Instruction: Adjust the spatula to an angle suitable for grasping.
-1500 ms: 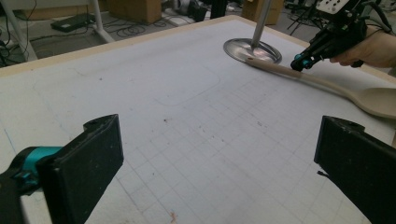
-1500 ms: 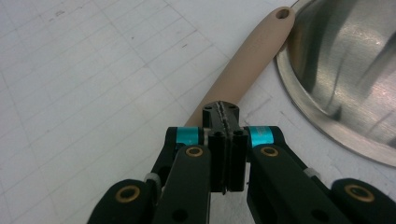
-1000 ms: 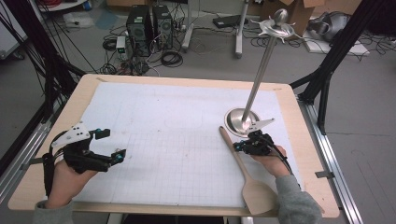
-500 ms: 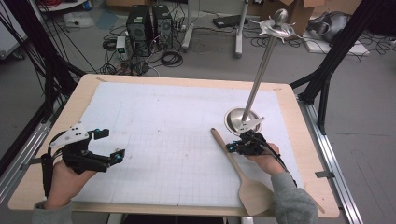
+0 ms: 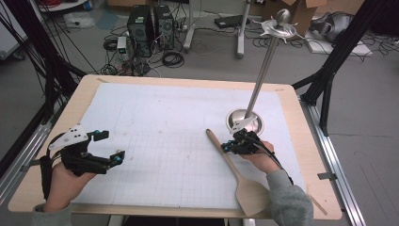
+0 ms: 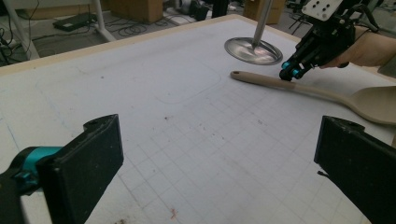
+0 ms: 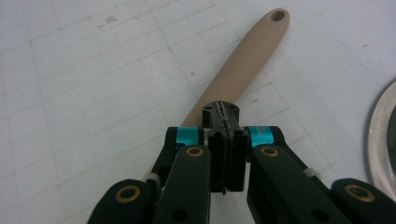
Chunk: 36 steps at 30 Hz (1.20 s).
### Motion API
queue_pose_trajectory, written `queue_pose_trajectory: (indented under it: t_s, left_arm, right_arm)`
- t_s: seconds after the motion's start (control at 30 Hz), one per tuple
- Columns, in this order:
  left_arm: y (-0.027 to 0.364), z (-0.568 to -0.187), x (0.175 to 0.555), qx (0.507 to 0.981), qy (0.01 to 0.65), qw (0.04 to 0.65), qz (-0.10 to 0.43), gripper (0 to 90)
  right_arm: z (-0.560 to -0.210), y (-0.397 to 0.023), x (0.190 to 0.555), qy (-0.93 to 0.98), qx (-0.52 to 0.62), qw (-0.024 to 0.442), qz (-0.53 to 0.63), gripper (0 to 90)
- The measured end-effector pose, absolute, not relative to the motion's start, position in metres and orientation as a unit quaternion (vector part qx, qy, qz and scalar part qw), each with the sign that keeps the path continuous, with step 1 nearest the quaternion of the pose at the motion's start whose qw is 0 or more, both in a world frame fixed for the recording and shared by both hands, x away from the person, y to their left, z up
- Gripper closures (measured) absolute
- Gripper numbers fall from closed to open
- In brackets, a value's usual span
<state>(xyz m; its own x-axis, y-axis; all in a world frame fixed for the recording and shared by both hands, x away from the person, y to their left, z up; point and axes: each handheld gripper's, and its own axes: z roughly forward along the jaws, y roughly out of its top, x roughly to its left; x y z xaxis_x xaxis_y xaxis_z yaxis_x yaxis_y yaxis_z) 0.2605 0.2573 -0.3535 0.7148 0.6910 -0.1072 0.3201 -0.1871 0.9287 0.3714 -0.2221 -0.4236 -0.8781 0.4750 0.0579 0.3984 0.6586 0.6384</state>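
The right gripper (image 7: 223, 112) has its jaws pressed flat together with nothing between them, their tips resting on top of the spatula (image 5: 235, 173) about a third of the way along its handle from the hole end; seen from the left gripper view, those closed tips (image 6: 288, 73) bear down on the handle rather than clasp it. The spatula lies flat on the white mat (image 5: 160, 136), handle end pointing up the table toward the stand (image 5: 245, 121), blade hanging near the front edge beside the person's right sleeve. By this look the step in hand is a nudge or slide of the spatula with closed tips, not a pick-up. The left gripper (image 5: 106, 148) hovers well apart over the mat's left side, its jaws wide and empty, both black pads (image 6: 88, 154) framing bare grid. If the spatula is to be lifted, the next move would call for the right jaws to part, drop to either side of the handle and close across its width; if it is only being pushed, steady downward pressure so the tips do not skid off the rounded handle.
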Motion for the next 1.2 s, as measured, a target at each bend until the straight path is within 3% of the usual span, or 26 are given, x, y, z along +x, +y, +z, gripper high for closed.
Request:
queue_pose_trajectory:
  t_s: [0.63, 1.2]
  left_arm:
    - [0.257, -0.351, 0.262, 0.749, 0.333, 0.546, 0.173, 1.7]
    - [0.254, -0.351, 0.263, 0.752, 0.329, 0.544, 0.172, 1.7]
  right_arm:
    - [-0.393, -0.232, 0.340, 0.893, 0.243, 0.095, 0.366, 90.0]
    - [-0.400, -0.240, 0.302, 0.888, 0.240, 0.075, 0.386, 90.0]
